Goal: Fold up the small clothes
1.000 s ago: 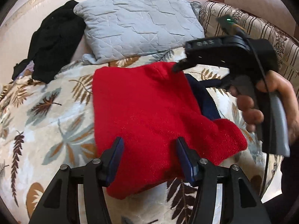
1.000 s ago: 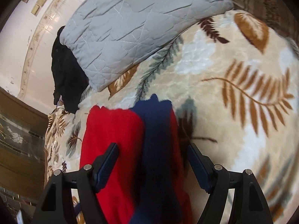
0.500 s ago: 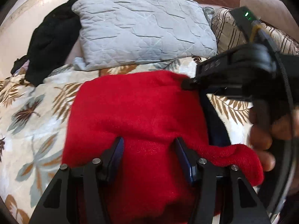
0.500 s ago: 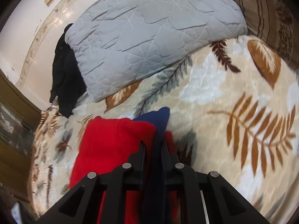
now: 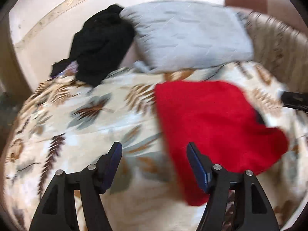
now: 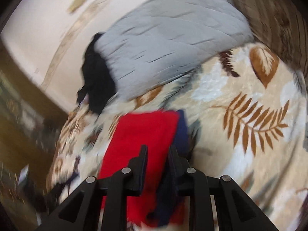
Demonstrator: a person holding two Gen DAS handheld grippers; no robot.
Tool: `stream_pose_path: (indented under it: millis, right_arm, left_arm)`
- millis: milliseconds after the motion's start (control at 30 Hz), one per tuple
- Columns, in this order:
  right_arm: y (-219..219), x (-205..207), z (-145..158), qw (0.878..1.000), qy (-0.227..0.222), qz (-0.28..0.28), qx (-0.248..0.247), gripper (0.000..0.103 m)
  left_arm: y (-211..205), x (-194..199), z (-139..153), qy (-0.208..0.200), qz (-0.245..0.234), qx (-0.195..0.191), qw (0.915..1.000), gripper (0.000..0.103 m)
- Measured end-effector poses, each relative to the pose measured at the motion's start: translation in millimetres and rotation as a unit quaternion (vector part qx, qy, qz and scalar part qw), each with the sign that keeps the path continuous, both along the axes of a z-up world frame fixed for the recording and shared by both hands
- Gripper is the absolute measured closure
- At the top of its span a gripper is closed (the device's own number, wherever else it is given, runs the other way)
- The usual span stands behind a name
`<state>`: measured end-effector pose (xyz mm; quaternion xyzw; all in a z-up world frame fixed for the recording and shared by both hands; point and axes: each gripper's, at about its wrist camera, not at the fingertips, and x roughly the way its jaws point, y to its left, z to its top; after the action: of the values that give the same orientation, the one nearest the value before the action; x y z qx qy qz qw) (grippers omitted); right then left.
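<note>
A bed covered by a cream leaf-print blanket (image 5: 92, 119) fills both wrist views, which are blurred by motion. At its head lies a pale grey quilted pillow (image 5: 190, 36), with a heap of black clothing (image 5: 100, 46) touching the pillow's left end and a striped brown cushion (image 5: 277, 44) to its right. On the blanket in front of the pillow rests the red garment (image 5: 211, 119), spread flat, a strip of its navy-blue part (image 6: 182, 129) showing along the right edge. The left gripper (image 5: 154, 154) hangs above the blanket with its blue-padded fingers spread wide and nothing between them; its right finger (image 5: 196, 163) overlaps the red fabric's near-left edge in view, the left finger over bare blanket. The right gripper (image 6: 157, 154) sits at the garment's near end with its fingers drawn narrow, red and navy cloth seen in the slim gap; the blur leaves it unclear whether the fabric is truly pinched. A dark tip of that right tool pokes in at the far right of the left view
</note>
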<state>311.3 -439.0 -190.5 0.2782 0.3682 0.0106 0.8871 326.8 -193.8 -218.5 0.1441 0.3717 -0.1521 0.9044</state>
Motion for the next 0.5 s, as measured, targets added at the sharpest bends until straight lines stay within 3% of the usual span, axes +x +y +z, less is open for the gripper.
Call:
stream_pose_path:
  millis: [100,167,267,300,367,433,500]
  right_arm:
    - [41.8,-20.0,2.6,0.998,0.006,0.032,-0.058,0.078]
    - [63.5,-19.1,-9.4,0.995,0.039,0.038,-0.089,0.078]
    - [75.6,-6.7,-60.4,0.980,0.159,0.025,-0.118,0.079]
    - [73.6,-8.4,-72.1,0.979,0.171,0.018,-0.110,0.079]
    - [73.9,-18.2,-55.6,0.982,0.148,0.011,-0.113,0.078]
    - [73.7,-43.4,-22.8,0.993,0.079,-0.012,-0.091,0.078]
    - [81.2,-66.7,0.3,0.993,0.050,-0.038,-0.101,0.078]
  left_arm:
    - [-4.5,7.9,-36.8,0.035,-0.008,0.046,0.9983,0.033]
    - [-4.6,10.9,-58.7,0.060,-0.007,0.067,0.9959,0.033]
    - [10.3,13.8,-52.9,0.088,-0.004,0.033,0.9956,0.033]
    - [17.0,11.4,-43.0,0.086,-0.003,0.028,0.9959,0.033]
    - [26.3,2.0,-21.2,0.060,-0.002,0.010,0.9982,0.033]
    - [30.8,-11.9,0.8,0.037,-0.006,-0.011,0.9992,0.033]
    - [36.2,-27.2,26.5,0.012,-0.006,-0.023,0.9997,0.029]
